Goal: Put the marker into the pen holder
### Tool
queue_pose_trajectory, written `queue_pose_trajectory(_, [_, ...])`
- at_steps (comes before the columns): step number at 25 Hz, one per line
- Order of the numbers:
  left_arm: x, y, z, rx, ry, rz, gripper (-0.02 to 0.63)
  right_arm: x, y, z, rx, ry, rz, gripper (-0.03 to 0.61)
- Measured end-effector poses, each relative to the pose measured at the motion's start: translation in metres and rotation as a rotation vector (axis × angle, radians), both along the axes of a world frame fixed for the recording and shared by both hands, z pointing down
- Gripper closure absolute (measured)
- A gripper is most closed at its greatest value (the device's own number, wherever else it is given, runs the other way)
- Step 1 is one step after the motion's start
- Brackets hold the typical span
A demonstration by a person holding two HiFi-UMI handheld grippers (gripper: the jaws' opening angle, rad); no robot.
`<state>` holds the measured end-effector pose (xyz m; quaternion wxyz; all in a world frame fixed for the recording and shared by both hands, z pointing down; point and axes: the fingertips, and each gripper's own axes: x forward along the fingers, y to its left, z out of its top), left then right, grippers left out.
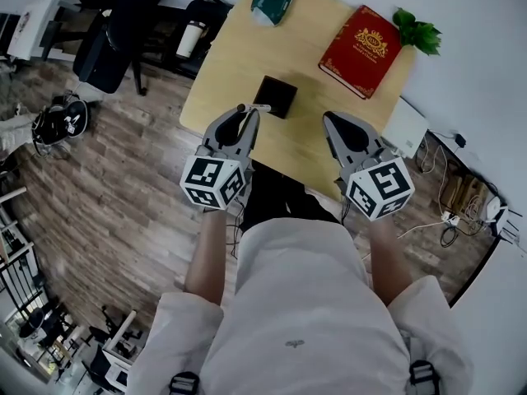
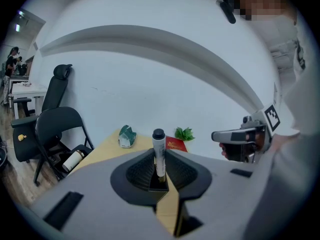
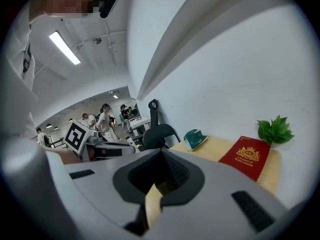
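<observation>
A black square pen holder (image 1: 275,97) stands on the wooden table (image 1: 239,39), near its front edge. My left gripper (image 1: 247,112) is shut on a white marker (image 1: 255,108) that lies crosswise at the fingertips, just left of the holder. In the left gripper view the marker (image 2: 159,153) stands upright between the closed jaws, dark cap on top. My right gripper (image 1: 336,123) hovers over the table's front right part, to the right of the holder, shut with nothing in it.
A red book (image 1: 361,49), a green-and-white object (image 1: 272,0) and a small plant (image 1: 416,31) lie at the table's far side. Black chairs (image 1: 115,31) and a bottle (image 1: 189,38) stand to the left. Cables (image 1: 449,220) lie on the floor at right.
</observation>
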<state>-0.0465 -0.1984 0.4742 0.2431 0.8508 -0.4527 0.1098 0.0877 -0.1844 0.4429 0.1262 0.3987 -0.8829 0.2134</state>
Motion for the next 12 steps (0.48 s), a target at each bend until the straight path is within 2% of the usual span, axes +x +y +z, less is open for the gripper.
queue_pose_trajectory(12, [0.009, -0.010, 0.036, -0.053, -0.016, 0.058, 0.549, -0.005, 0.002, 0.014, -0.037, 0.004, 0.010, 0.578])
